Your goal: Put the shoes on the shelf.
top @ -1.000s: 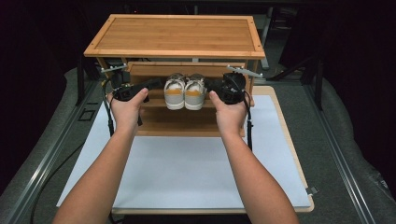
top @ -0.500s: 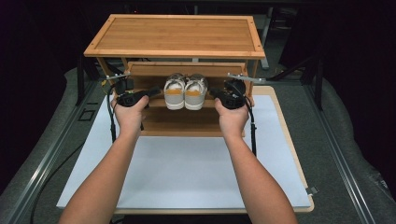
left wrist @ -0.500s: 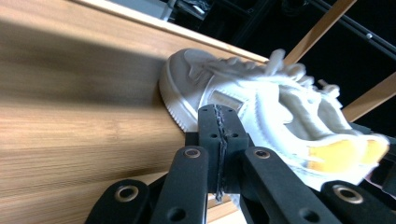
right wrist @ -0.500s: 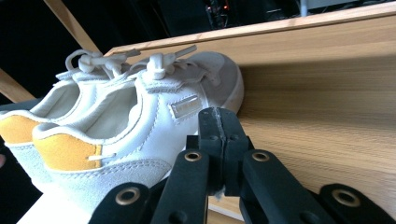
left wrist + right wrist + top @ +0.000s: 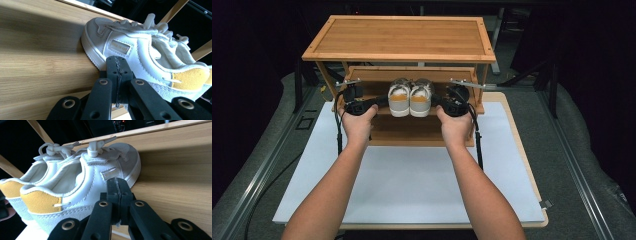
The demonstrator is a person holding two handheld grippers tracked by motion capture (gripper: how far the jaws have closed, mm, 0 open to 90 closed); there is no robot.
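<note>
A pair of white sneakers with yellow heel tabs, left shoe [image 5: 399, 97] and right shoe [image 5: 420, 97], stands heels toward me on the middle shelf [image 5: 377, 80] of a wooden rack. My left gripper [image 5: 381, 102] points in at the left shoe [image 5: 140, 52] from its outer side. Its jaws are shut with nothing between them, tips [image 5: 117, 62] at the sole edge. My right gripper [image 5: 435, 101] mirrors it beside the right shoe [image 5: 85, 182], shut and empty, tips [image 5: 117, 183] at the shoe's side. Whether either gripper touches a shoe I cannot tell.
The rack's top shelf [image 5: 402, 40] overhangs the shoes and both grippers. A lower shelf [image 5: 412, 131] lies beneath them. The rack stands on a white mat [image 5: 412, 185] over a wooden board [image 5: 524, 150]. Dark floor and metal rails flank the table.
Both hands have sunk slightly beside the shoes. The sneakers have stayed where they were on the shelf.
</note>
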